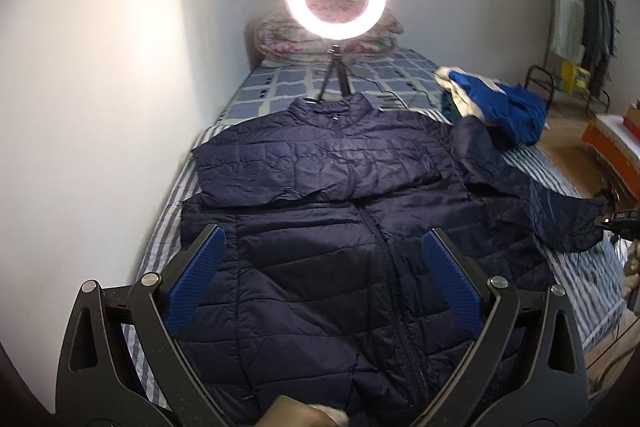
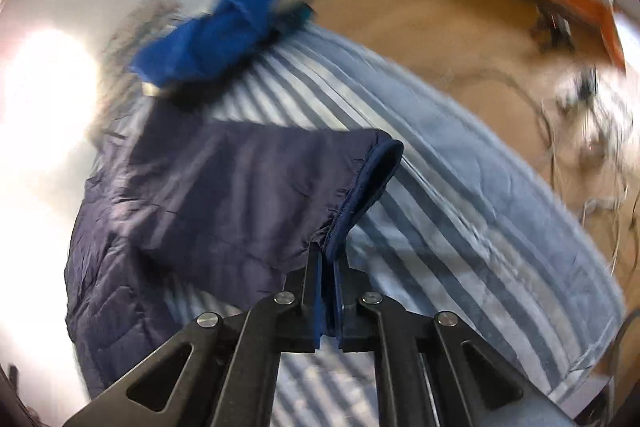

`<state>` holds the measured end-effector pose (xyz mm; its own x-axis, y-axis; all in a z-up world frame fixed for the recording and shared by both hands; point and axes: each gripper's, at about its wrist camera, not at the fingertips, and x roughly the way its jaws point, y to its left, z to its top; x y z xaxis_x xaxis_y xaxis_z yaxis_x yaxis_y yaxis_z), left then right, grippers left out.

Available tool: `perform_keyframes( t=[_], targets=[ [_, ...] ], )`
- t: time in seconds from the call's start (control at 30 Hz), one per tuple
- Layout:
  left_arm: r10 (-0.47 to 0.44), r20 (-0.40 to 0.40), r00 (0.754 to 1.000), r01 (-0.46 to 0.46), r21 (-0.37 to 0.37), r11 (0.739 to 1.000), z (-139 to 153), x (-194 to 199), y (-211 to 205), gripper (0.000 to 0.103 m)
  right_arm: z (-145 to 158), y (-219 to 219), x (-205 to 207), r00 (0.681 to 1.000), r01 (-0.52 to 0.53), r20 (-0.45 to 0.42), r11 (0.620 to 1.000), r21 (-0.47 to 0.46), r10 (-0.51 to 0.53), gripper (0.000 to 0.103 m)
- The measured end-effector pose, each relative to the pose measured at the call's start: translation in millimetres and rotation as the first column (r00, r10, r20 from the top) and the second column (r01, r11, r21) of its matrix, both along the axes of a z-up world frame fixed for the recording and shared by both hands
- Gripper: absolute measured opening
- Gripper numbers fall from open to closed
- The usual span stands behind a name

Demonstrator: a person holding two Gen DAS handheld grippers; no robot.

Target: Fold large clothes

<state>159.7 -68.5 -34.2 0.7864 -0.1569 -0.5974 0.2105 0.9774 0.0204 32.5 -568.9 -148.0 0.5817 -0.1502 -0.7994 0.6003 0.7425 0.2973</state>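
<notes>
The dark jacket lies flat on the bed, collar pointing away from the left gripper, whose fingers stand wide above its zipped front, touching nothing. The right gripper has its fingers pinched on the sleeve cuff, lifted off the bed.

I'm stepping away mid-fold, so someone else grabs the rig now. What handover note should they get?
Left gripper: jaws open, empty, hovering over the dark navy quilted puffer jacket, which lies front-up on the striped bed sheet.
Right gripper: jaws shut on the cuff of the jacket's outstretched sleeve, lifted off the sheet.
Done: the other sleeve is folded across the chest.
Left: lay the held sleeve across, then fold the body.
</notes>
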Motion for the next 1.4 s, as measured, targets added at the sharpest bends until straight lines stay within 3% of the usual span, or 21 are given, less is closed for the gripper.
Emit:
perform_keyframes(
  t=[0.2, 0.4, 0.63, 0.87, 1.1, 1.17, 1.2, 1.33, 1.4],
  targets=[
    [0.076, 0.022, 0.997, -0.075, -0.046, 0.996, 11.3, 5.3, 25.8, 0.101, 63.6, 84.1, 35.2, 0.972, -0.198, 0.087, 0.957, -0.212, 0.22, 0.002],
    [0.129, -0.005, 0.992, -0.129, -0.113, 0.985, 15.5, 11.0, 50.1, 0.101, 85.1, 183.0, 77.3, 0.879, -0.425, 0.1, 0.862, -0.275, 0.466, 0.002],
    [0.187, -0.001, 0.982, -0.185, -0.148, 0.972, 18.4, 9.6, 75.9, 0.101, 59.5, 284.1, 127.1, 0.765, -0.609, 0.052, 0.747, -0.265, 0.642, 0.002],
    [0.249, -0.007, 0.968, -0.248, -0.132, 0.96, 11.8, 9.6, 103.9, 0.101, 1.2, 360.9, 160.6, 0.658, -0.746, -0.013, 0.65, -0.142, 0.753, 0.002],
    [0.263, -0.025, 0.965, -0.264, -0.112, 0.958, 2.1, 10.1, 112.1, 0.101, -31.1, 384.9, 168.0, 0.604, -0.797, -0.063, 0.598, -0.087, 0.795, 0.005],
    [0.255, -0.037, 0.966, -0.257, -0.119, 0.959, -0.8, 11.6, 111.5, 0.101, -32.9, 384.0, 166.9, 0.604, -0.797, -0.052, 0.6, -0.077, 0.796, 0.012],
    [0.245, -0.053, 0.968, -0.25, -0.131, 0.959, -2.9, 13.3, 110.7, 0.101, -29.2, 380.0, 166.4, 0.602, -0.798, -0.032, 0.599, -0.07, 0.798, 0.024],
    [0.178, -0.125, 0.976, -0.199, -0.181, 0.963, -15.6, 21.4, 102.1, 0.101, -4.3, 361.3, 156.0, 0.61, -0.787, 0.038, 0.611, -0.088, 0.792, 0.034],
    [0.137, -0.176, 0.975, -0.173, -0.209, 0.962, -24.7, 25.5, 95.4, 0.101, 8.4, 348.6, 149.2, 0.625, -0.773, 0.067, 0.628, -0.091, 0.778, 0.045]
  ],
)
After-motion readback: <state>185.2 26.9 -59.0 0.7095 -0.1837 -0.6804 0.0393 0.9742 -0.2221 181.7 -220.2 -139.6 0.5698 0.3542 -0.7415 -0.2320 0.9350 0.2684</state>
